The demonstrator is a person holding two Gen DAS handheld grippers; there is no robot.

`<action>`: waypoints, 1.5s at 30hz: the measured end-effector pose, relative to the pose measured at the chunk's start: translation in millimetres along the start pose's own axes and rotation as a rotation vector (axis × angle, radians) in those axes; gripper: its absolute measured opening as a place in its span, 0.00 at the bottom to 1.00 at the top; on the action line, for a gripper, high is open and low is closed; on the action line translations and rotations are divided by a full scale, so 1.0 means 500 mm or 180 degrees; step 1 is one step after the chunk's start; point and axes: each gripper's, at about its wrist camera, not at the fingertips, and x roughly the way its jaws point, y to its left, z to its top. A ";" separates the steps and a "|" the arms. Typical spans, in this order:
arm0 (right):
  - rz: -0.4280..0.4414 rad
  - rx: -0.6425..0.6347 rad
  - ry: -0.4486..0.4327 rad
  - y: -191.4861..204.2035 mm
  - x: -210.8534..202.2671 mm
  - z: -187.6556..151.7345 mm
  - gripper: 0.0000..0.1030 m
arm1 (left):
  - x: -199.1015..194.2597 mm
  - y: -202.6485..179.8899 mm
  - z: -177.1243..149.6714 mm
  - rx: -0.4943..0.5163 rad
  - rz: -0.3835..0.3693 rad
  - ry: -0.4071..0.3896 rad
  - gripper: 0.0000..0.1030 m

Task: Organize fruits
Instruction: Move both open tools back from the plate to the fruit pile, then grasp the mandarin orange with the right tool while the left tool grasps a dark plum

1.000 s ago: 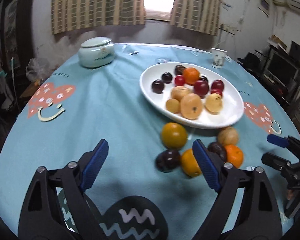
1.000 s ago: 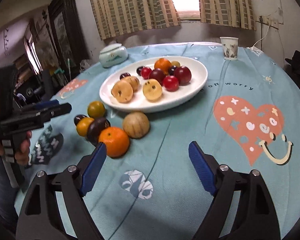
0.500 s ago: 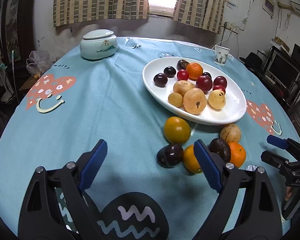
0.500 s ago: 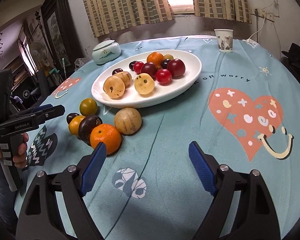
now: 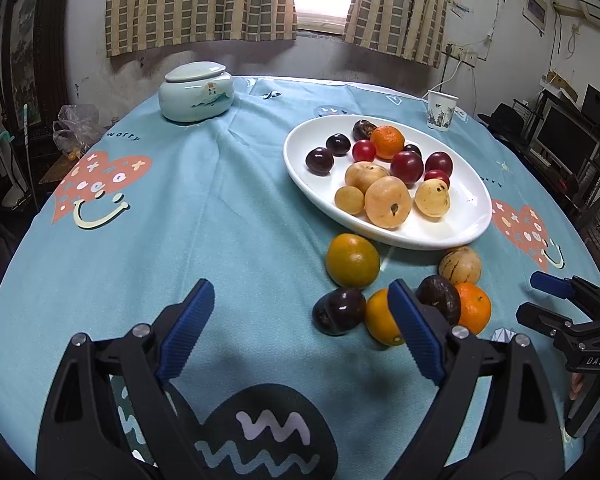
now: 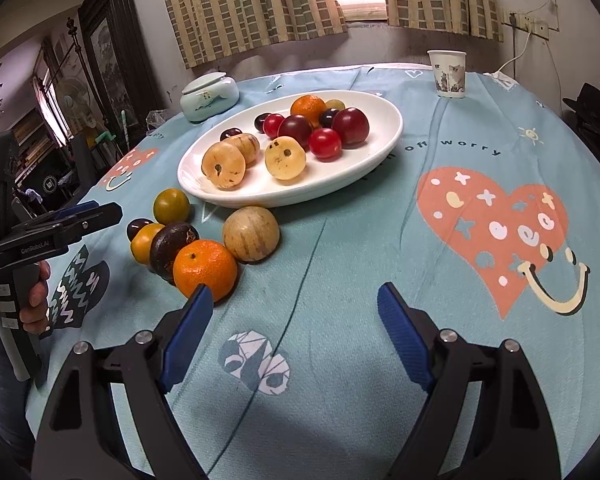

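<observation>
A white oval plate (image 5: 460,228) (image 6: 384,136) holds several plums, loquat-like yellow fruits and an orange. Loose fruits lie on the cloth beside it: a green-yellow orange (image 5: 352,260) (image 6: 171,205), a dark plum (image 5: 338,311), a small orange (image 5: 380,316) (image 6: 144,242), a dark brown fruit (image 5: 440,298) (image 6: 172,246), a bright orange (image 5: 474,308) (image 6: 205,269) and a tan round fruit (image 5: 460,265) (image 6: 251,233). My left gripper (image 5: 300,328) is open and empty, just before the loose fruits. My right gripper (image 6: 296,332) is open and empty, right of the bright orange.
A round table wears a blue cloth (image 5: 204,216) with heart prints. A pale lidded ceramic jar (image 5: 196,96) (image 6: 209,95) stands at the far left. A paper cup (image 5: 441,110) (image 6: 447,73) stands at the far right. Shelves and monitors stand beyond the table's right edge.
Both grippers have moved slightly forward toward the loose fruits. Both stay open and empty. No fruit has moved.
</observation>
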 end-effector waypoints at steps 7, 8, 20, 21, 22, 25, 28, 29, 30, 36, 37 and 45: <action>-0.0002 0.0038 0.0025 -0.005 0.003 0.000 0.82 | -0.003 0.000 0.001 0.0009 -0.0007 -0.0006 0.87; -0.0002 0.0042 0.0027 -0.005 0.003 0.000 0.82 | -0.003 0.000 0.001 0.0008 -0.0004 -0.0005 0.87; 0.0068 -0.0041 0.0020 0.006 0.001 -0.001 0.82 | -0.011 0.026 0.007 -0.0131 0.0012 -0.0068 0.87; 0.0108 -0.0131 0.0001 0.016 0.000 -0.002 0.82 | -0.013 0.039 0.010 -0.0225 0.0010 -0.0086 0.87; 0.0132 -0.0225 -0.0007 0.028 -0.001 -0.003 0.82 | -0.014 0.054 0.013 -0.0345 0.0010 -0.0089 0.88; 0.0163 -0.0470 0.0002 0.065 0.002 -0.004 0.82 | -0.010 0.081 0.017 -0.0562 0.0036 -0.0057 0.88; 0.0080 -0.0770 0.0128 0.106 0.024 -0.004 0.82 | -0.008 0.088 0.018 -0.0610 0.0028 -0.0038 0.88; 0.0064 -0.0841 0.0181 0.116 0.034 -0.003 0.82 | -0.008 0.087 0.018 -0.0594 0.0023 -0.0038 0.88; 0.0064 -0.0888 0.0238 0.126 0.046 -0.002 0.82 | -0.008 0.085 0.018 -0.0571 0.0017 -0.0035 0.88; 0.0060 -0.1043 0.0442 0.153 0.097 0.018 0.52 | -0.008 0.082 0.016 -0.0534 -0.0073 0.0020 0.88; 0.0017 -0.1061 0.0438 0.153 0.100 0.020 0.43 | -0.006 0.080 0.015 -0.0527 -0.0110 0.0056 0.88; 0.0222 -0.0919 0.0236 0.117 0.045 0.008 0.42 | 0.036 0.065 0.002 -0.0532 -0.0124 0.0409 0.88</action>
